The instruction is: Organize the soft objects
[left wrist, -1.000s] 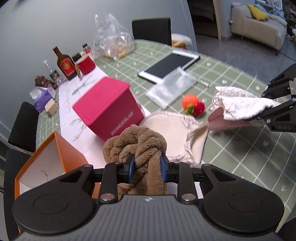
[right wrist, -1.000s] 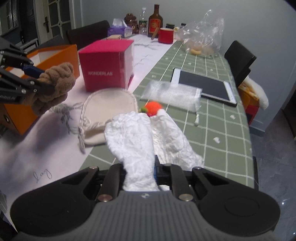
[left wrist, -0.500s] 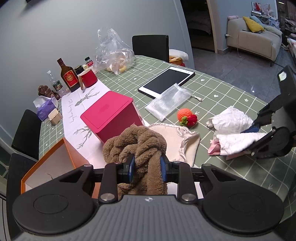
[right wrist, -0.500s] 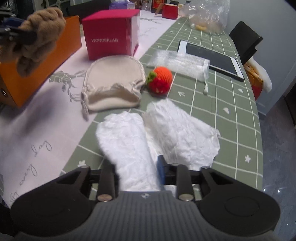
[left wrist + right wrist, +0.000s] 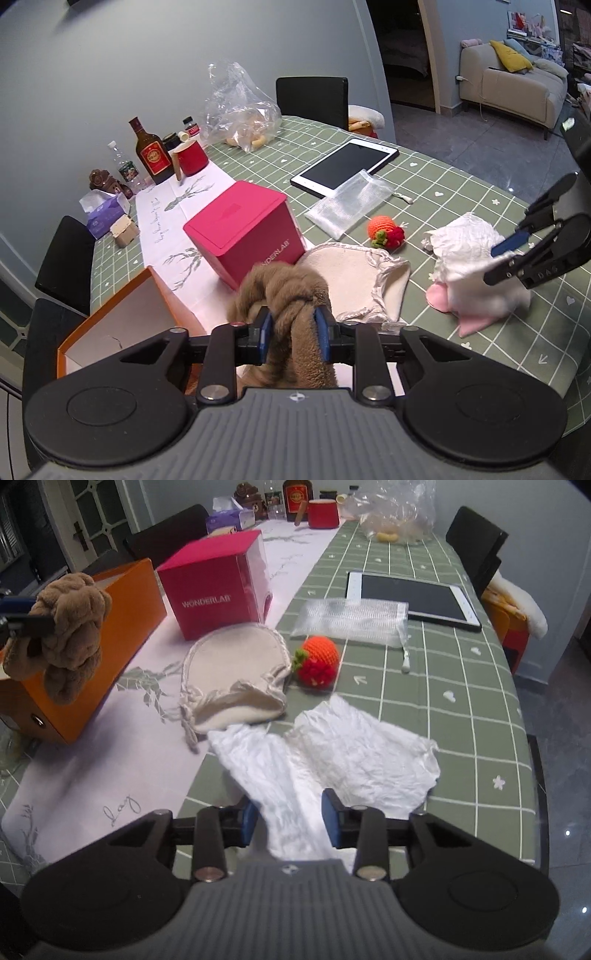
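A brown knotted plush toy (image 5: 284, 291) hangs in my left gripper (image 5: 291, 332), whose jaws are closing and pressing on it, above the near corner of an open orange box (image 5: 122, 306). The right wrist view shows the same toy (image 5: 70, 627) in front of that box (image 5: 125, 602). A crumpled white cloth (image 5: 362, 753) with a pink part (image 5: 439, 295) lies on the green tablecloth. My right gripper (image 5: 290, 819) straddles its near end; the jaws are closing, with the pads not clearly pressing. A cream drawstring pouch (image 5: 236, 664) and a crochet strawberry (image 5: 317, 661) lie beyond.
A pink cube box (image 5: 240, 229) stands behind the pouch. A clear mesh bag (image 5: 347, 206) and a tablet (image 5: 347, 166) lie further back. Bottles, a red cup (image 5: 192, 158), a tissue box and a plastic bag crowd the far end. Black chairs ring the table.
My left gripper rose with the plush toy. The right gripper brought the white cloth down onto the table and its jaws widened around it.
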A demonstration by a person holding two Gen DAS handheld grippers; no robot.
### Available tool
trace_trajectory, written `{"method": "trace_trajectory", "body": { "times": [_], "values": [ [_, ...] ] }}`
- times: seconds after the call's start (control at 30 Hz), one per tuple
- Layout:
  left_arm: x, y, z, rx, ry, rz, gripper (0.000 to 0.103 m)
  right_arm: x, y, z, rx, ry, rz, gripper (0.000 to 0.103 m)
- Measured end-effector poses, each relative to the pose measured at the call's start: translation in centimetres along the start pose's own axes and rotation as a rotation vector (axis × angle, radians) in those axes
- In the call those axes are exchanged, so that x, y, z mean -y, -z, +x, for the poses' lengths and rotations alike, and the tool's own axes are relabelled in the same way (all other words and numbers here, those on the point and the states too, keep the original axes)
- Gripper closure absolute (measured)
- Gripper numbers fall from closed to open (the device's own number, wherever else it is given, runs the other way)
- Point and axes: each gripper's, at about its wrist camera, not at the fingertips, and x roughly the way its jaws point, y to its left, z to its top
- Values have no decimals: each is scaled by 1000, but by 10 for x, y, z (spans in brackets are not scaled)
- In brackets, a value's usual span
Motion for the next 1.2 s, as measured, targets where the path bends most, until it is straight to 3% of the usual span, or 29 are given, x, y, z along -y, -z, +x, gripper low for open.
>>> {"method": "trace_trajectory", "body": {
  "times": [0.07,0.23,0.27,0.3,0.37,0.4,0.47,0.5,0.67,0.73,0.83,0.93,0.97,1.03,1.07,1.1,1.13,1.2],
  "values": [
    [-1,1,-2,2,-2,-3,84,-3,5,6,-17,44,-29,101],
    [4,3,0,-13,19,-3,84,-3,9,10,-10,49,-18,100],
    [6,5,4,-28,33,-2,83,-4,9,9,-5,58,-19,93],
    [9,7,9,-38,47,-6,82,-6,8,8,-1,63,-25,76],
    [17,13,20,-65,51,-5,64,-11,8,3,18,55,-37,51],
    [22,16,26,-74,48,4,58,-14,8,2,25,52,-51,51],
    [31,22,38,-93,39,19,33,-22,10,1,24,72,-98,51],
    [35,25,44,-100,36,18,30,-26,12,1,28,95,-129,49],
    [43,36,75,-143,28,-32,25,-25,15,-6,108,227,-241,27],
    [47,40,87,-168,20,-23,25,-14,11,-5,124,250,-231,26],
    [50,43,97,-178,-7,-11,24,9,1,5,115,236,-176,26],
    [45,41,100,-171,-22,-37,21,35,-6,20,73,142,-76,26],
    [43,40,101,-173,-20,-48,20,42,-7,26,56,118,-47,28],
    [42,39,105,-181,-18,-55,19,50,-6,35,31,80,-13,50],
    [43,40,106,-184,-20,-54,18,51,-5,36,25,72,-6,75],
    [43,40,107,-186,-24,-48,18,51,-5,36,27,82,-8,88],
    [44,41,109,-187,-26,-39,20,50,-3,34,41,92,-17,89],
    [44,42,108,-164,-47,-29,40,50,-1,24,77,79,-18,93]
  ]
}}
